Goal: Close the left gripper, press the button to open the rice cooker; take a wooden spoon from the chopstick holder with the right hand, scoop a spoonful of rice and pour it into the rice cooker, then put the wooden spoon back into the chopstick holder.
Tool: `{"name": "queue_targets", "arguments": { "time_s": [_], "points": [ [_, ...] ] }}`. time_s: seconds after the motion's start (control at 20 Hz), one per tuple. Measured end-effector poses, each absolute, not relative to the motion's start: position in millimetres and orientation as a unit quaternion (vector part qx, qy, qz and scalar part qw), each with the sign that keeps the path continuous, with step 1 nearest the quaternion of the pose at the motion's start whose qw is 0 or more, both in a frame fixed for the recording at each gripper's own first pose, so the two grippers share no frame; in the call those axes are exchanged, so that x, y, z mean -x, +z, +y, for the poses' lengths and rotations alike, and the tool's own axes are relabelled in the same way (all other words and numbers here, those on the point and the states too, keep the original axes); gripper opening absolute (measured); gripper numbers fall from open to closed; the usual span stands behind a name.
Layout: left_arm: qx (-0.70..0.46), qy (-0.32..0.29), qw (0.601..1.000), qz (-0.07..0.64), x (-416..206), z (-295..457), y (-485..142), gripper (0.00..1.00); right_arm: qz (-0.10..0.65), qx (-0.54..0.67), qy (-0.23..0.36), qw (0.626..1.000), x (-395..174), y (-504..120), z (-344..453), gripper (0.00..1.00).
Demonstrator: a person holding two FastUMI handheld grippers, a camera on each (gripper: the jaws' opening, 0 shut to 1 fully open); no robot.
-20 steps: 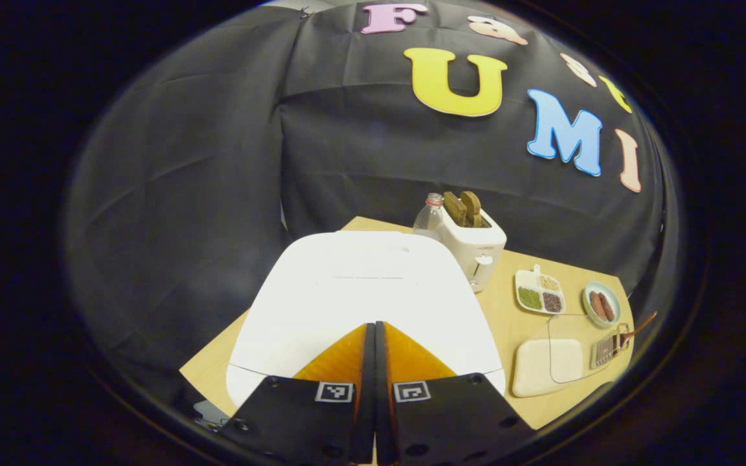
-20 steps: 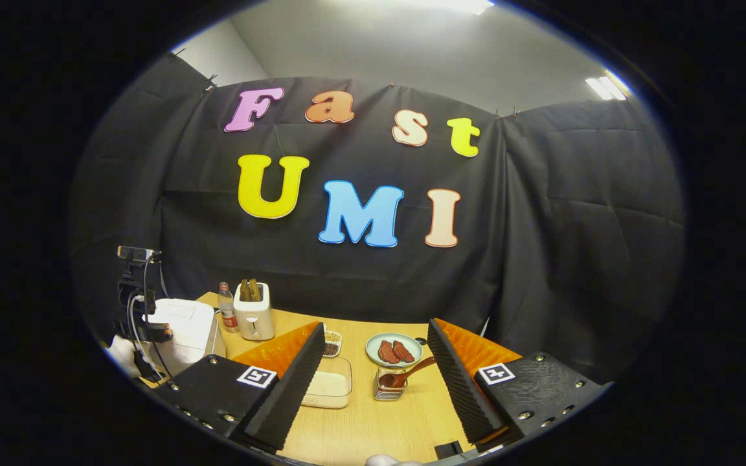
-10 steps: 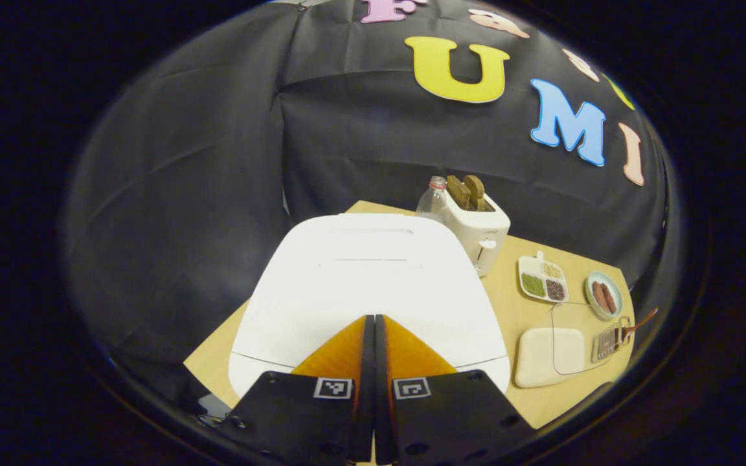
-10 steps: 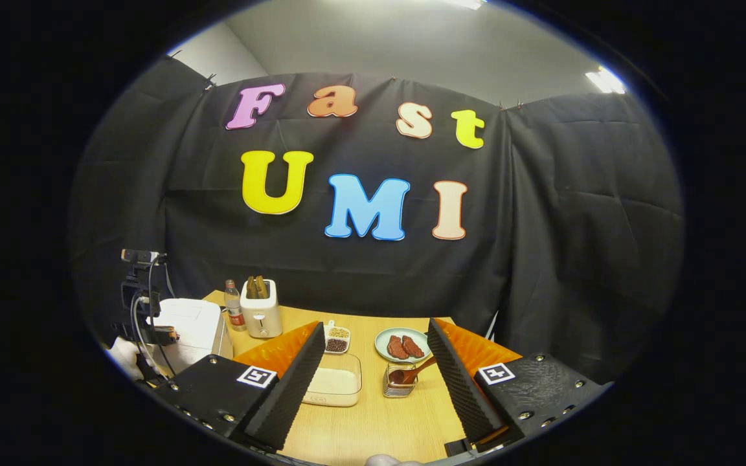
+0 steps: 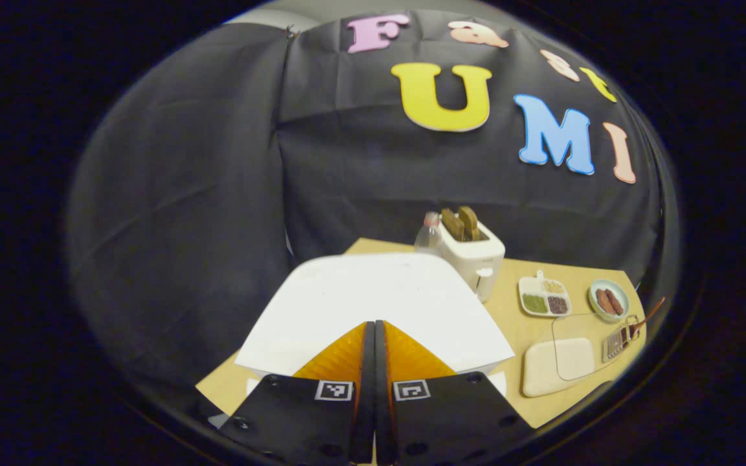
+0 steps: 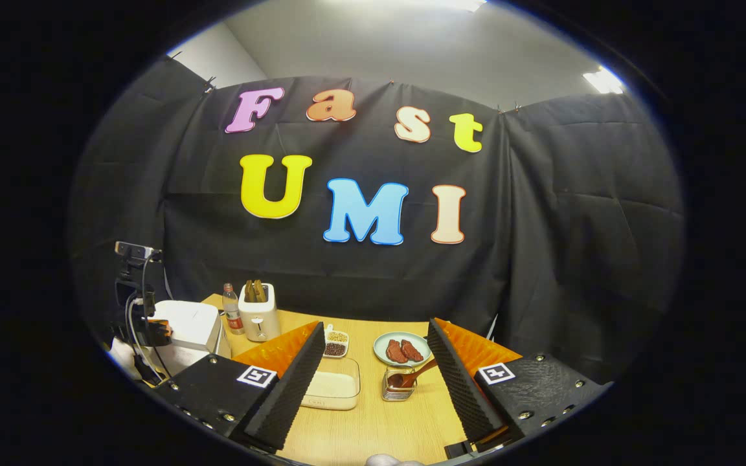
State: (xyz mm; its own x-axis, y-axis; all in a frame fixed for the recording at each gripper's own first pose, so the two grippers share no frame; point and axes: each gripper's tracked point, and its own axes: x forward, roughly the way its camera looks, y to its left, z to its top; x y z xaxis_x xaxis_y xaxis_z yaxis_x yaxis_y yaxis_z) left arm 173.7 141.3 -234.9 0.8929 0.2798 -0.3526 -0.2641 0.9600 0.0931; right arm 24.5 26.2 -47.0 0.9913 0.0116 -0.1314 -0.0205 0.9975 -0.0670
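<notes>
The left claw point(image 5: 374, 336) is clenched with its two fingers pressed flat together and nothing between them, and it is pointed down at the front edge of the rice cooker point(image 5: 373, 304); a closed claw makes one stiff tip, which is judged to be the reason for this posture, since a button is pushed better by one point than by two spread fingers. The white lid of the cooker is seen tilted, with a narrow gap below its front edge, so it is judged that the lid is starting to open; the button itself is hidden under the fingers. The right claw point(image 6: 373, 369) is released, its fingers held wide apart and empty, and it is kept above the bench point(image 6: 373, 427) well to the right of the rice cooker. It faces the chopstick holder point(image 6: 399, 387), in which the wooden spoon point(image 6: 415, 374) is leaning with its handle up to the right, probably so that the handle can be taken next. The clear box of rice point(image 6: 331, 388) is standing just beside the holder, between it and the rice cooker.
</notes>
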Motion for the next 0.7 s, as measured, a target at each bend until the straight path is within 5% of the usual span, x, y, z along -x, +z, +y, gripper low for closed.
{"name": "queue_targets", "arguments": {
  "time_s": [0.15, 0.3, 0.7],
  "points": [
    [-0.047, 0.133, 0.988, 0.057, -174.4, 131.8, -135.7, 0.08, 0.042, 0.019, 0.006, 0.999, -22.7, -40.7, 24.0, 0.98],
    [-0.023, 0.113, 0.993, 0.014, -158.7, 116.7, -80.3, 0.1, 0.029, 0.011, 0.006, 0.999, -21.6, -34.7, 24.5, 0.98],
    [-0.022, 0.073, 0.997, 0.007, -106.6, 71.7, -36.6, 0.1, 0.027, 0.004, -0.007, 1.0, -23.1, -40.3, 13.2, 0.97]
  ]
}}
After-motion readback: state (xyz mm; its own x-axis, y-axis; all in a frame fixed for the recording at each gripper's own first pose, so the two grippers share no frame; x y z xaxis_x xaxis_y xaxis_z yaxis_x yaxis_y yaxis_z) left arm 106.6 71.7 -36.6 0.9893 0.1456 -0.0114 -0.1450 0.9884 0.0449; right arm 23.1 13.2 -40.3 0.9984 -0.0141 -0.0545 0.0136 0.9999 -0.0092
